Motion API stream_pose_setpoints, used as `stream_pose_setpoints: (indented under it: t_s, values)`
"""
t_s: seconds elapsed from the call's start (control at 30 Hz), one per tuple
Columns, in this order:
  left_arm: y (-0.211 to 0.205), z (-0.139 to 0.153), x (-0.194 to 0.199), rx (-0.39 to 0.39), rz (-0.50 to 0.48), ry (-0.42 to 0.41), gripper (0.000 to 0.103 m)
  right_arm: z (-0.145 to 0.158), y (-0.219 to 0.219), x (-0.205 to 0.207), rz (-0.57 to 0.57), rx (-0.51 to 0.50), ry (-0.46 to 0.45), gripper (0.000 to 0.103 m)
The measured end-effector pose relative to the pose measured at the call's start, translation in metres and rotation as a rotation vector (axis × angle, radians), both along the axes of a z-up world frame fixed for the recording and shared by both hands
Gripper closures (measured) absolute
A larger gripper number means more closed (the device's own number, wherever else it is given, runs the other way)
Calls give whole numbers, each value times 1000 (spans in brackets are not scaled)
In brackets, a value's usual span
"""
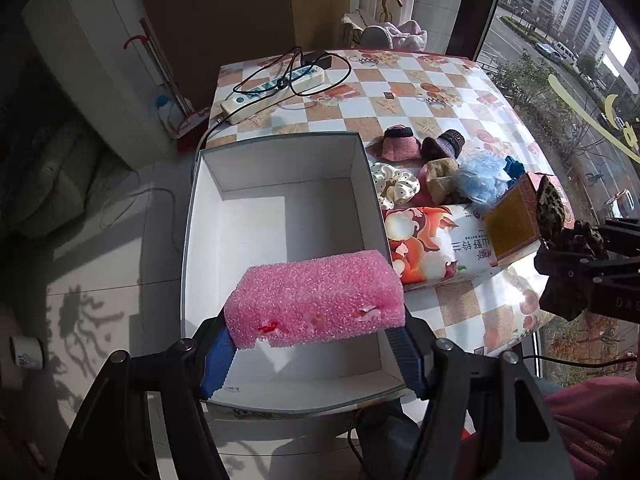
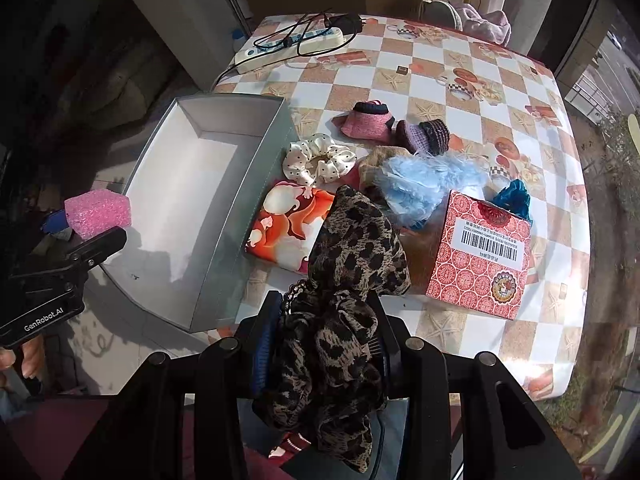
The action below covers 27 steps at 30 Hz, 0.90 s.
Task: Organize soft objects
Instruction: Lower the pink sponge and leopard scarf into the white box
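A: Which step is this?

B: The carrying step, I judge; the left gripper (image 1: 316, 344) is clamped on the pink sponge (image 1: 316, 300), its blue pads (image 1: 218, 360) pressing both ends, and the open grey box (image 1: 280, 184) lies directly beneath and ahead of its fingertips, with nothing in it yet.

A: And the other hand?

B: The right gripper (image 2: 320, 344) is clenched on the leopard-print scrunchie (image 2: 344, 280), which bunches up between the jaws; the box sits off to its left, and the remaining soft things, the polka-dot scrunchie (image 2: 318, 158) and the blue pouf (image 2: 428, 184), lie on the table (image 2: 480, 80) just ahead of it.

A: Next?

B: Probably lowering the sponge into the box and letting go; the right one needs to swing left over the rim first.
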<state>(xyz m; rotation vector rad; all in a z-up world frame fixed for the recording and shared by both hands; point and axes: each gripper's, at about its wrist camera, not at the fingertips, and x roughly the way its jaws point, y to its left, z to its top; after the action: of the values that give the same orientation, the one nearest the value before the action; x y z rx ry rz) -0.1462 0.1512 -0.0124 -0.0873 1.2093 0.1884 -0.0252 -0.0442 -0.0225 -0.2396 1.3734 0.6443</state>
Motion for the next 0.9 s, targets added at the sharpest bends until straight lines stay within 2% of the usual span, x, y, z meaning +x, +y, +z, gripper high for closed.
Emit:
stream_pose_setpoints:
  t_s: [0.2,0.53,0.73,0.9]
  values:
    - [14,-16,-14,8,45,40,31,0,23,-4,63,-3,6,61]
    - [40,-32,-27,0,157,85,31,1,87,-17,234,9,13,61]
    - [48,-41,-31,-7,186,109,31,10,127,-27,320,33,5,61]
    - [50,-47,-34,-14,202,125,31,6,141,-38,385,23,11,61]
